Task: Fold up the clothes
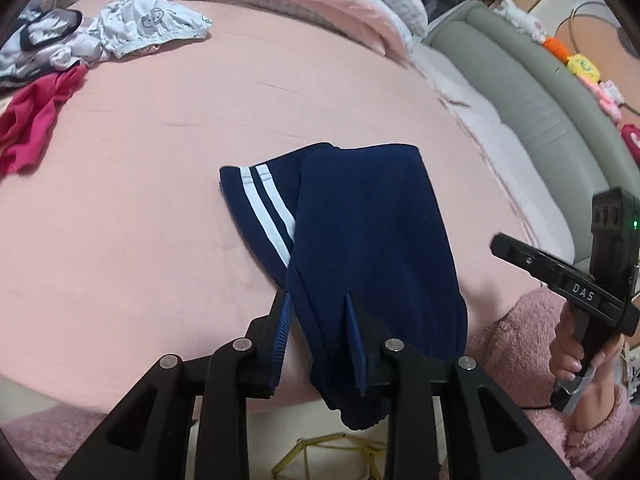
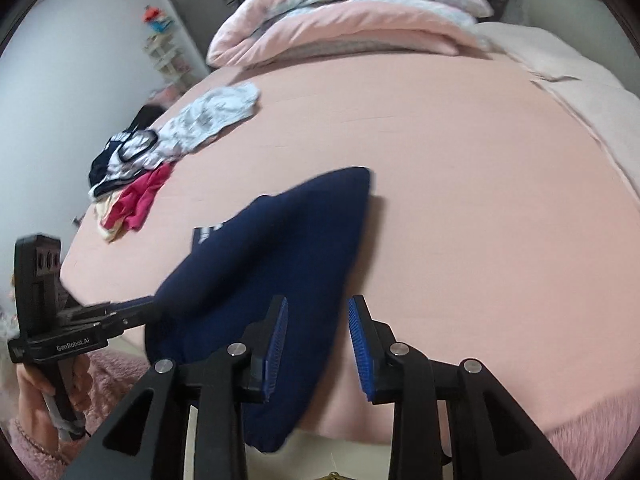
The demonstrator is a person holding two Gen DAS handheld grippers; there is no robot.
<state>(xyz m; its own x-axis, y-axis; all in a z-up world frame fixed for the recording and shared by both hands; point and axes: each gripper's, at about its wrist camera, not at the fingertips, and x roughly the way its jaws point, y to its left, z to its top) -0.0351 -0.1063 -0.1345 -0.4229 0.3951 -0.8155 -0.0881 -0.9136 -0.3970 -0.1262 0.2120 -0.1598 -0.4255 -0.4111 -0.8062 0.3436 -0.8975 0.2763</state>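
Left gripper (image 1: 316,320) is pinching the navy pants (image 1: 360,216) mid-fold while right gripper (image 2: 318,344) is hanging open, probably needing a corner next.

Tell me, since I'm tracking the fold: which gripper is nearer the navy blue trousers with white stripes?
Left. The left gripper is at the navy blue trousers with white stripes, fabric between its fingers. The right gripper is open beside them, holding nothing.

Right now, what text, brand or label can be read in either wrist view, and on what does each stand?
"DAS": on the body of the right gripper, seen from the left wrist view.
"GenRobot.AI": on the body of the left gripper, seen from the right wrist view.
White marking on the navy pants: too blurred to read.
Print on the white garment: pictures only, no words legible.
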